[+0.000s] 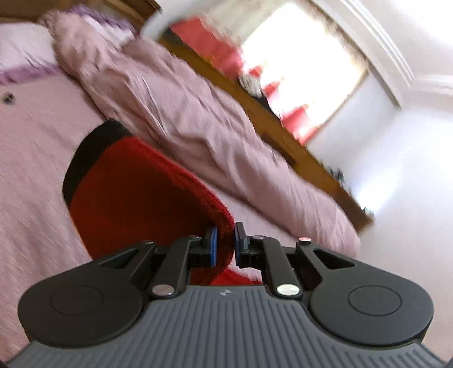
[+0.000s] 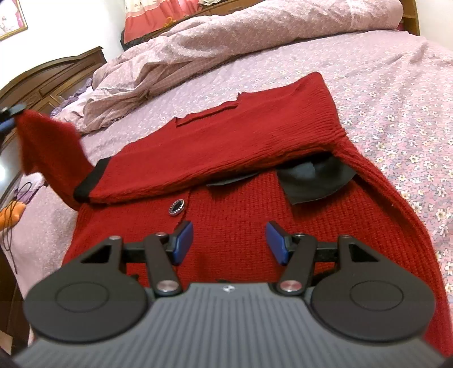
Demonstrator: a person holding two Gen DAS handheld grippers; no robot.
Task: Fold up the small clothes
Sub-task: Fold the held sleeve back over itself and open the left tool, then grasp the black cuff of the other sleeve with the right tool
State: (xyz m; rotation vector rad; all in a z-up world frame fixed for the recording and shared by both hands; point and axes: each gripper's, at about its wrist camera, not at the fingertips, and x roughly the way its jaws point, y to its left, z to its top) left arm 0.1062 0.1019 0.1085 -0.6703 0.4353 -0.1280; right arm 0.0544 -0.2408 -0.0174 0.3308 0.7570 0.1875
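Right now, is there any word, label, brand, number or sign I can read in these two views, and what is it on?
No readable text in either view.
Small pale emblem on the right gripper housing: a logo mark, too small to read.
Same emblem on the left gripper housing: blurred, unreadable.
Dark patch inside the red cardigan collar: no lettering visible.
Framed picture on the wall: cut off, nothing legible.

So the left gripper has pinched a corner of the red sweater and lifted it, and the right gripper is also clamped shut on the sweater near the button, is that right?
Not quite. The right gripper is open: in the right wrist view its blue pads stand apart above the red sweater, near the button, gripping nothing. The rest holds: the left gripper is shut on a lifted corner of the sweater, as the left wrist view shows.
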